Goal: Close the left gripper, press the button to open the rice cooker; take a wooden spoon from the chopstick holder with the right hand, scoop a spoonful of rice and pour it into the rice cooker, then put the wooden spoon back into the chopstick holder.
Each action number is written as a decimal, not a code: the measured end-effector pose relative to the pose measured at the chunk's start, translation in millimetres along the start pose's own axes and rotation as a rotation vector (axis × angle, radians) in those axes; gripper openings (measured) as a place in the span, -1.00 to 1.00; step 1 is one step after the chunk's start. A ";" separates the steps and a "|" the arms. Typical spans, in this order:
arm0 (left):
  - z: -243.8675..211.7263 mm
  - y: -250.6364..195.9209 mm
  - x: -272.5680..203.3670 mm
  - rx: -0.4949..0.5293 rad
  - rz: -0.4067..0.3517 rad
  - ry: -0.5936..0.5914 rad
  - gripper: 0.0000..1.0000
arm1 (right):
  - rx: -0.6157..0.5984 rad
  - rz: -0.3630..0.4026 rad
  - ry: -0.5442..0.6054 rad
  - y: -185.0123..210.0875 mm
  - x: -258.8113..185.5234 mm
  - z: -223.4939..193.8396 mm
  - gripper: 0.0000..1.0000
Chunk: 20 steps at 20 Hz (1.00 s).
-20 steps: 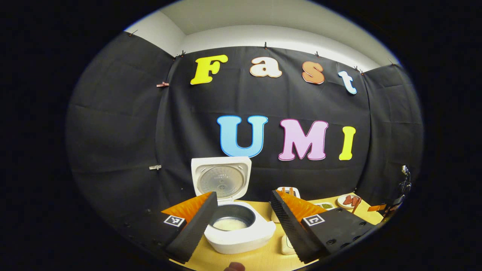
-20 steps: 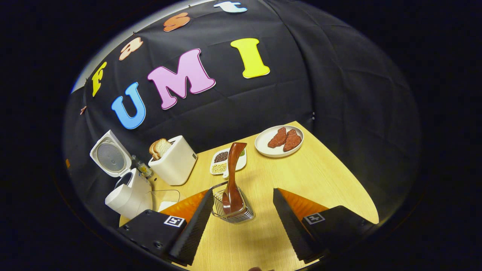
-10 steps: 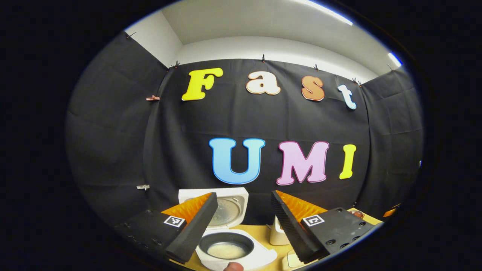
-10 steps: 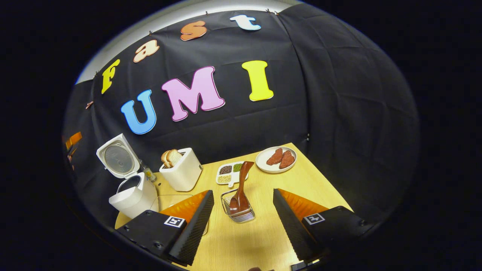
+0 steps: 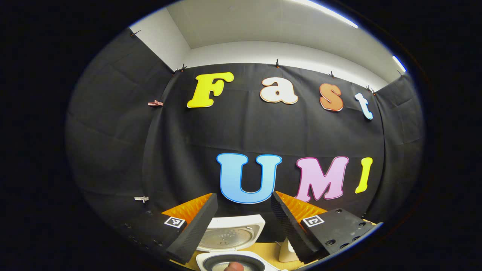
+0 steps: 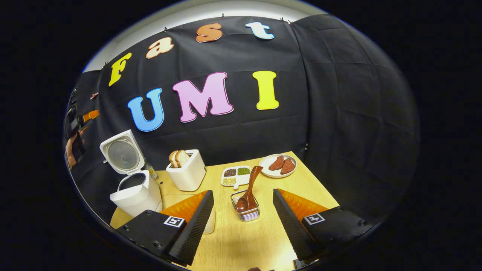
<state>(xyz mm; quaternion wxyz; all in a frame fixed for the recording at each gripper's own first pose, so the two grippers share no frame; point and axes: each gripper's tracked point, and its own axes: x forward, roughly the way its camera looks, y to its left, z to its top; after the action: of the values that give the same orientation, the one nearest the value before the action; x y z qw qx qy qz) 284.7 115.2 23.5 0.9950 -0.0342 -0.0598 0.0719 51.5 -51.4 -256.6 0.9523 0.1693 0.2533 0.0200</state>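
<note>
A: In your left gripper view, the left gripper (image 5: 241, 226) has its fingers spread apart, holding nothing. The rice cooker (image 5: 230, 251) sits low and straight ahead, lid up, pot mouth at the bottom edge.

B: And the right gripper view?

A: Your right gripper (image 6: 243, 222) is also spread wide and empty. The wooden spoon (image 6: 248, 190) stands in the chopstick holder (image 6: 246, 211) dead ahead between the fingers, bowl down, handle leaning up and to the right. I judge the task's steps done, and your right hand is the nearer one to the spoon.

B: Any writing?

A: Only square coded markers on the grippers; no brand I can make out on the cooker.
</note>
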 end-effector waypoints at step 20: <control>-158.7 52.7 122.9 0.099 0.106 0.264 1.00 | -0.090 -0.099 0.009 20.6 -38.4 -20.9 0.97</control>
<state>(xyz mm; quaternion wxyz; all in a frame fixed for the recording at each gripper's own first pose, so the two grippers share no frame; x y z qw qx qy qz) 417.7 175.8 -123.6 0.9895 0.0028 0.0771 0.1221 8.9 -30.2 -248.5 0.9576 0.1136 0.2644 -0.0151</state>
